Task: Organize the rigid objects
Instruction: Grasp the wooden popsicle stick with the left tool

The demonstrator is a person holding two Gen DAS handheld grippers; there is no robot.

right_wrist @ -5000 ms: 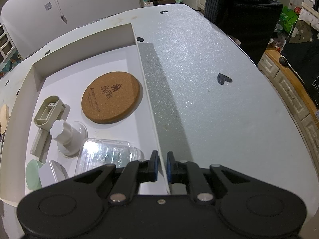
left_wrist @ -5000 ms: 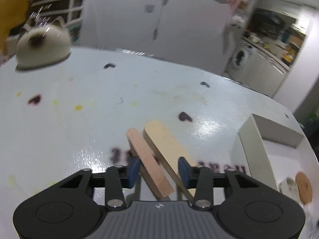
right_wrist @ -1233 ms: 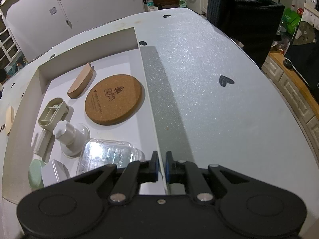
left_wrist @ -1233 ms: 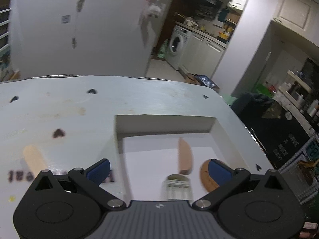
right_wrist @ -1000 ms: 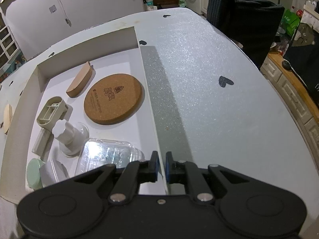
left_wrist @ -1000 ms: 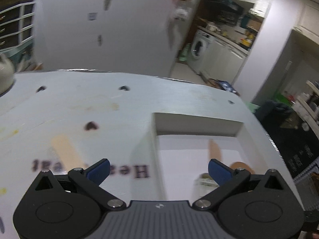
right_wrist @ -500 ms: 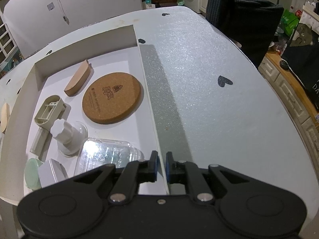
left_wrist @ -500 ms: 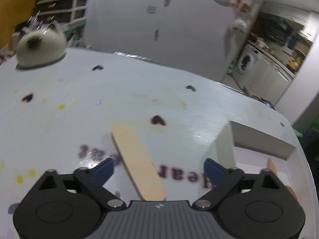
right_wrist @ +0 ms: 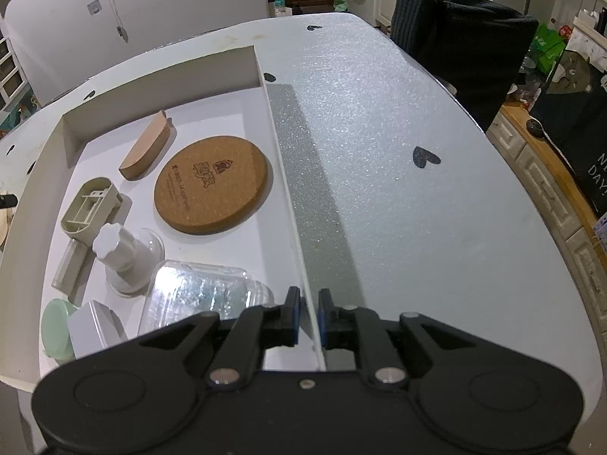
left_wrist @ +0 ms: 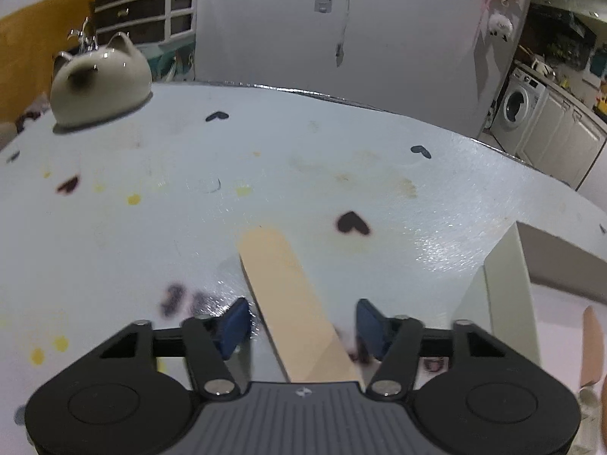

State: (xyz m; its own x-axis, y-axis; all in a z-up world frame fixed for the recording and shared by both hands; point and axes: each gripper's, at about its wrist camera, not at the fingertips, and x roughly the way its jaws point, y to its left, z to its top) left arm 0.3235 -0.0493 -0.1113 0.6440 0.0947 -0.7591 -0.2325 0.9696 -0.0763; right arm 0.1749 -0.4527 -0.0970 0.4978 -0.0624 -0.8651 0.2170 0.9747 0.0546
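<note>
Your left claw (left_wrist: 301, 326) has just been closing around the last slat (left_wrist: 292, 303) on the bench (left_wrist: 151, 235), not yet gripping; your right claw (right_wrist: 308, 316) pinches the box (right_wrist: 282, 174) wall; the box already holds the rest.

Bare counter (right_wrist: 417, 189) spreads wide right of the box (right_wrist: 280, 174). Inside, a coaster (right_wrist: 212, 189), wood block (right_wrist: 146, 149) and plastic pieces crowd the floor; only the far corner lies free.

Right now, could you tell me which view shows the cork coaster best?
The right wrist view: the cork coaster lies whole and unobstructed on the box floor. The left wrist view shows, at most, a sliver at its right edge.
</note>
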